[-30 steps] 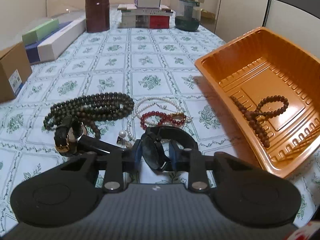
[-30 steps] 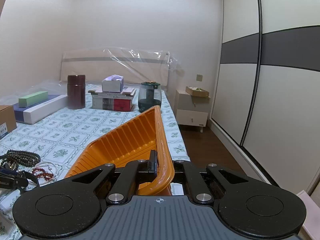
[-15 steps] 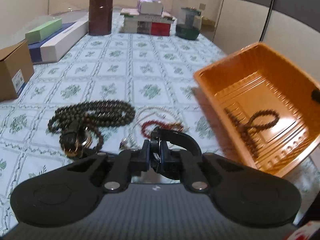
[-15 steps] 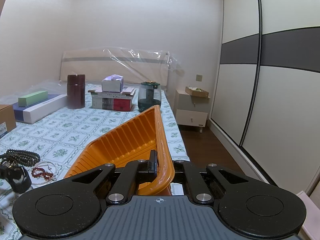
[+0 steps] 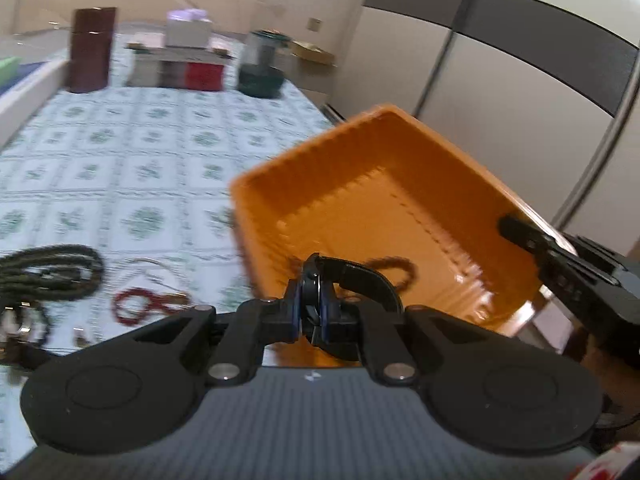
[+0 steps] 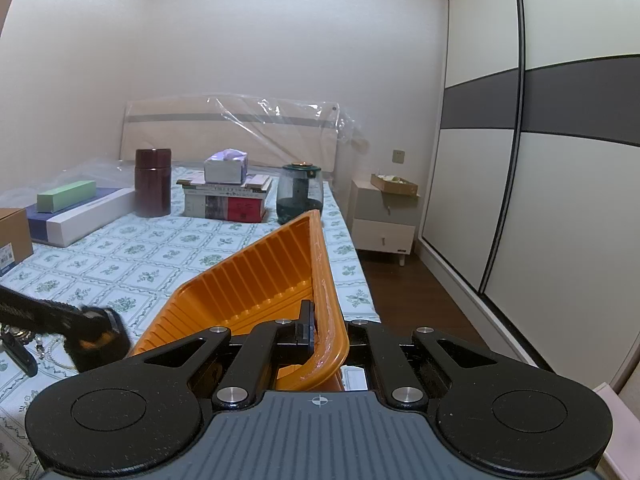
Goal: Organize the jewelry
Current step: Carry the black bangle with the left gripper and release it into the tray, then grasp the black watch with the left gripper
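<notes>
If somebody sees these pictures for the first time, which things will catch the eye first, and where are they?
The bright orange tray stands out most: it is tilted up at the bed's edge, its rim clamped in the right gripper. Next comes the black watch, pinched in the left gripper just in front of the tray's near wall. On the patterned bedspread to the left lie a red bead bracelet and dark bead strands.

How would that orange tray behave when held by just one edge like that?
The tray looks like thin ribbed plastic, so probably light and a bit bendy. The right gripper pinches only its rim and it sits tilted, so it may sag or twist. The beads inside could slide downhill.
</notes>
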Demonstrator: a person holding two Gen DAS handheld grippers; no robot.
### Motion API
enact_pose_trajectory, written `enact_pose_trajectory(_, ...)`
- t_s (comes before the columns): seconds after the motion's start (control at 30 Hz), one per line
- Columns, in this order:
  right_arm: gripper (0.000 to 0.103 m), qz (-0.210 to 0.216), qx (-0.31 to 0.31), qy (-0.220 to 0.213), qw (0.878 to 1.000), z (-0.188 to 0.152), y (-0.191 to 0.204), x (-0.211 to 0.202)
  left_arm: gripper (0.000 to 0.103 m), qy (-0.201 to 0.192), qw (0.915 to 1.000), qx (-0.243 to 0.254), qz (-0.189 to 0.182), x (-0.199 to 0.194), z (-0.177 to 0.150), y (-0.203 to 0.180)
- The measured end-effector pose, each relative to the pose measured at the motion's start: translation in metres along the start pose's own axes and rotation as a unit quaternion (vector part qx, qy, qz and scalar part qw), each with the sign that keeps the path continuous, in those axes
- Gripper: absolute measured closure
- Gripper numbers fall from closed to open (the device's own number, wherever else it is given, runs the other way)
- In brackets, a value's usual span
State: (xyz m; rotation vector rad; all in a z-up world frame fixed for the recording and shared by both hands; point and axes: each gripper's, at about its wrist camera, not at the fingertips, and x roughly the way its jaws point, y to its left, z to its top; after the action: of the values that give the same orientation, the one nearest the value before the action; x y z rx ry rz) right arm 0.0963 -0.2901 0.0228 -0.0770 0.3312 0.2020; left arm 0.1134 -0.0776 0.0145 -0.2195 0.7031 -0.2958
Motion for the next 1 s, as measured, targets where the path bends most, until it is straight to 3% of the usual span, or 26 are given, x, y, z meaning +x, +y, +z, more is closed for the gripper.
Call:
enact_pose_trajectory(0.23,0.097,0.000,0.002,0.000,1.000,-0.001,0.000,0.000,0.092,0.020,0.9994,0.009,-0.028,0.014,-0.011,-0.021)
enact_pose_trajectory(0.43,0.097,0.002,0.003,0.001,1.000,-0.002,0.000,0.000,0.088,0.004,0.9998,0.010,-0.014,0.005,-0.013,-0.020)
enact_pose_trajectory(0.53,0.097,0.001,0.005,0.000,1.000,-0.002,0.000,-0.001,0.082,-0.007,0.9999,0.008,0.013,-0.005,-0.017,-0.010)
enact_pose_trajectory(0.77,0.097,0.000,0.004,0.000,1.000,-0.002,0.000,-0.001,0.081,-0.028,0.9951,0.001,0.095,-0.035,-0.031,0.025)
enact_pose_trajectory(1.0,0.097,-0.003,0.002,0.002,1.000,-0.002,0.002,-0.002,0.076,-0.055,0.9785,-0.026,0.197,-0.071,-0.041,0.075)
